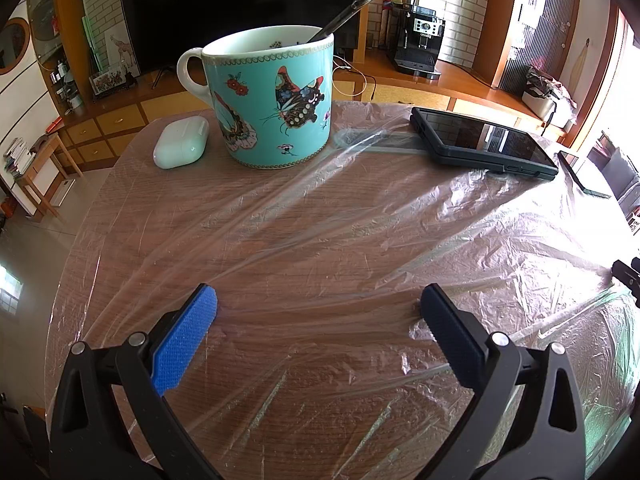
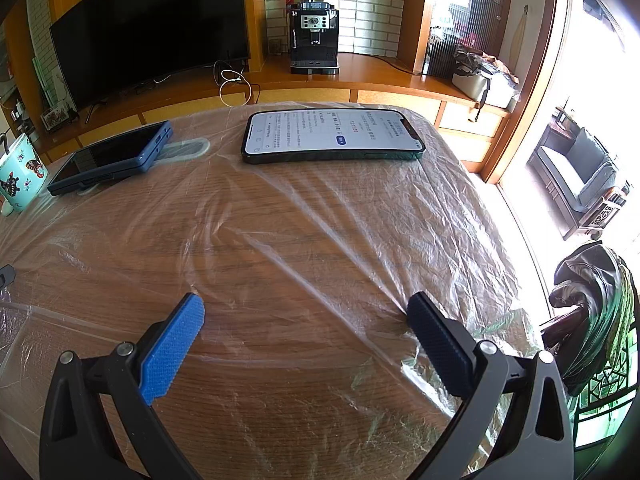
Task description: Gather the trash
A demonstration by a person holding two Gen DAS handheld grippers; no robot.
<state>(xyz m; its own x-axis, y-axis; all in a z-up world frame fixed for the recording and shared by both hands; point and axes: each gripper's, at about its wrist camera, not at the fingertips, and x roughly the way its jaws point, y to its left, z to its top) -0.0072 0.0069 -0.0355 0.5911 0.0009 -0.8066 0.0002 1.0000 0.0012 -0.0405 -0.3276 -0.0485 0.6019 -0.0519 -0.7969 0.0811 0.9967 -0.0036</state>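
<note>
A thin clear plastic sheet point(image 1: 360, 216) lies crinkled across the round wooden table point(image 1: 280, 400); the same plastic sheet point(image 2: 320, 216) shows in the right wrist view. My left gripper point(image 1: 318, 300) hovers low over it, open, nothing between its blue fingers point(image 1: 188, 340). My right gripper point(image 2: 306, 308) is also open just above the sheet near the table's right side, its fingers point(image 2: 172, 348) empty. The sheet runs under the objects at the far side.
A turquoise butterfly mug point(image 1: 272, 100) with a spoon and a white earbud case point(image 1: 182, 142) stand at the far left. A dark phone point(image 1: 484, 140) lies at the back, a lit phone point(image 2: 332, 136) further right. A draped chair back point(image 2: 592, 304) stands by the table's right edge.
</note>
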